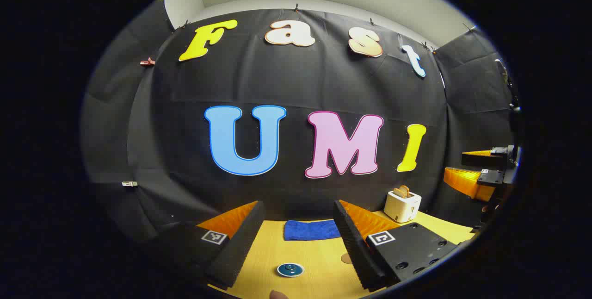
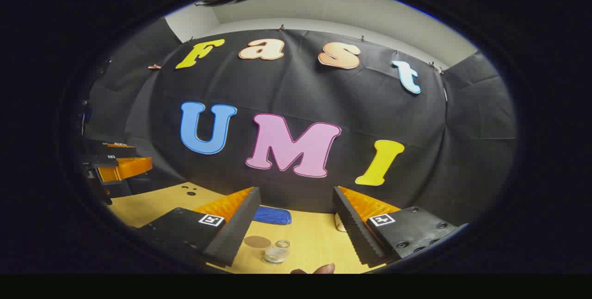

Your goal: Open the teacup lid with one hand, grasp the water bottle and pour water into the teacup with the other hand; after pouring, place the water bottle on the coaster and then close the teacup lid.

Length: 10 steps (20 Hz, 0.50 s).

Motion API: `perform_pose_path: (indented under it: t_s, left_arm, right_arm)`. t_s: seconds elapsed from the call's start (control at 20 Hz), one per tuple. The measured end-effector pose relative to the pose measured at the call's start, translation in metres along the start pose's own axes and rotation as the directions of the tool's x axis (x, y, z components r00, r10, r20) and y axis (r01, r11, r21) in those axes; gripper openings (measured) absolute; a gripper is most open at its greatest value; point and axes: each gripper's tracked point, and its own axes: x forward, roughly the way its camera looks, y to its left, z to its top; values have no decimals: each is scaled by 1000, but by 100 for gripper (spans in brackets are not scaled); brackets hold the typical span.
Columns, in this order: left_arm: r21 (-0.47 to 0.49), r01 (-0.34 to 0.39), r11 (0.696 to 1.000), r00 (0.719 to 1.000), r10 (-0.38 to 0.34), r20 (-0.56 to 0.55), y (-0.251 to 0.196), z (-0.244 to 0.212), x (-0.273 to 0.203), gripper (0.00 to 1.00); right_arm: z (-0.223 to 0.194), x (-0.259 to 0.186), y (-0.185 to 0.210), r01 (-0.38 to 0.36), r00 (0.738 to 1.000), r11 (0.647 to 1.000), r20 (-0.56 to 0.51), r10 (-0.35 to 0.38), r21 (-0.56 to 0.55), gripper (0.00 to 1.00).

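Note:
A round teal lid with a white rim, the teacup, sits on the wooden table low between my left gripper's fingers. My left gripper is open and holds nothing. In the right gripper view a clear glass vessel, seemingly the water bottle seen from above, stands beside a round brown coaster. My right gripper is open above and behind them, well apart from both. The coaster's edge peeks from behind my left gripper's right finger. Each gripper appears at the side of the other's view: right gripper, left gripper.
A folded blue cloth lies at the table's back by the black wall. A white toaster with bread stands at the back right. A person's fingertips show at the bottom edge.

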Motion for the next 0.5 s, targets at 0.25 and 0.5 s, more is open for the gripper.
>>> perform_pose_path:
  t_s: [0.25, 0.5]
  left_arm:
    - [4, 0, 1000, 1000, 0, 0, -2, 0, 2, 95]
    - [8, 2, 1000, 1000, -2, -5, -1, -4, 3, 95]
  right_arm:
    - [-1, 2, -2, -1, 1000, 1000, -1, 1, 7, 96]
    - [-5, 2, 0, -2, 1000, 1000, -4, 2, 9, 96]
